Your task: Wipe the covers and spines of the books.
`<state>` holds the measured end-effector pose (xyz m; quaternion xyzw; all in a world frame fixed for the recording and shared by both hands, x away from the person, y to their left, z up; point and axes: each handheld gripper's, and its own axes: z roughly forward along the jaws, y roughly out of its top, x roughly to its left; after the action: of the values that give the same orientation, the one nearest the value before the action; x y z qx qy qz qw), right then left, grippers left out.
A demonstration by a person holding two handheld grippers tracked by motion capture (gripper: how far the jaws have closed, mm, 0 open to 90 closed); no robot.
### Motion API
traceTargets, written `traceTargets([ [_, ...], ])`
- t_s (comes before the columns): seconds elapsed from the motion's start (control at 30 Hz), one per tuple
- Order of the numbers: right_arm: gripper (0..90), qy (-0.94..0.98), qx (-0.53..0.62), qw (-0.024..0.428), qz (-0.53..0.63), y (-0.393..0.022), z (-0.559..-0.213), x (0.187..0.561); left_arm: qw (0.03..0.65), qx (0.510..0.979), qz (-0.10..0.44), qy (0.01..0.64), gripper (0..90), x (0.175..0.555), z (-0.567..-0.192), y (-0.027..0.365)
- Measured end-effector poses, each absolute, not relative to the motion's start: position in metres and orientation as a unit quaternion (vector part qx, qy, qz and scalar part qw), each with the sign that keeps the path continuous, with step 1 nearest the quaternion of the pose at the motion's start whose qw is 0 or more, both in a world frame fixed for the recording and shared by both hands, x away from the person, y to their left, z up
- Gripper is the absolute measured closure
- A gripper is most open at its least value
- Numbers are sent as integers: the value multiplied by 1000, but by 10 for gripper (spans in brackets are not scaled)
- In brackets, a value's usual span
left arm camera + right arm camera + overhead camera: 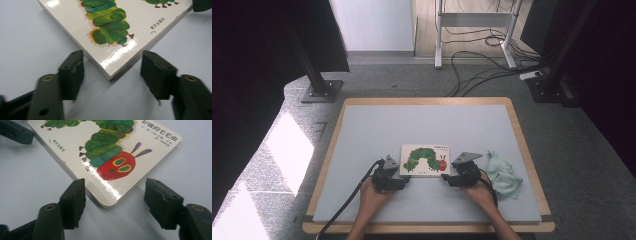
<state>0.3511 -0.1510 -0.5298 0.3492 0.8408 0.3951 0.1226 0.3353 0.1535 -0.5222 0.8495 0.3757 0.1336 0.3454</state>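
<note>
A picture book [425,160] with a green caterpillar on its cover lies flat and closed on the grey bench [422,125], near the front edge and about midway across. At its near left corner sits the left claw [112,68], jaws apart, straddling the corner without touching it, so it holds nothing. At the book's near right corner the right claw [115,195] does the same: jaws spread, the rounded corner between them, no contact visible. The two come in from opposite corners, likely so the book can be steadied or lifted evenly from both sides. Just right of the book, past the right claw, a crumpled pale green cloth [504,172] lies on the bench, clear of the book.
</note>
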Motion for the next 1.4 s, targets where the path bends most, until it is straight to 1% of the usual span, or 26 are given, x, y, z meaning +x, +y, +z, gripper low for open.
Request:
traceTargets([
  [0.2, 237, 842, 340, 113, 403, -155, -527, 346, 352, 853, 115, 367, 191, 332, -515, 160],
  [0.27, 189, 841, 337, 112, 408, -157, -525, 344, 354, 855, 111, 362, 139, 330, -512, 162],
  [0.33, 171, 841, 335, 111, 409, -160, -523, 342, 363, 853, 106, 358, 132, 328, -510, 164],
  [0.4, 144, 842, 335, 110, 408, -162, -522, 341, 367, 852, 103, 358, 104, 327, -508, 166],
  [0.53, 130, 842, 333, 111, 410, -167, -516, 338, 367, 853, 115, 354, 57, 324, -504, 169],
  [0.67, 127, 840, 331, 116, 415, -172, -507, 334, 365, 853, 125, 352, 36, 321, -500, 173],
  [1.13, 118, 837, 333, 136, 412, -197, -485, 320, 354, 855, 145, 351, 17, 311, -493, 189],
  [1.4, 81, 837, 340, 148, 402, -216, -480, 311, 349, 853, 153, 357, 0, 304, -491, 202],
])
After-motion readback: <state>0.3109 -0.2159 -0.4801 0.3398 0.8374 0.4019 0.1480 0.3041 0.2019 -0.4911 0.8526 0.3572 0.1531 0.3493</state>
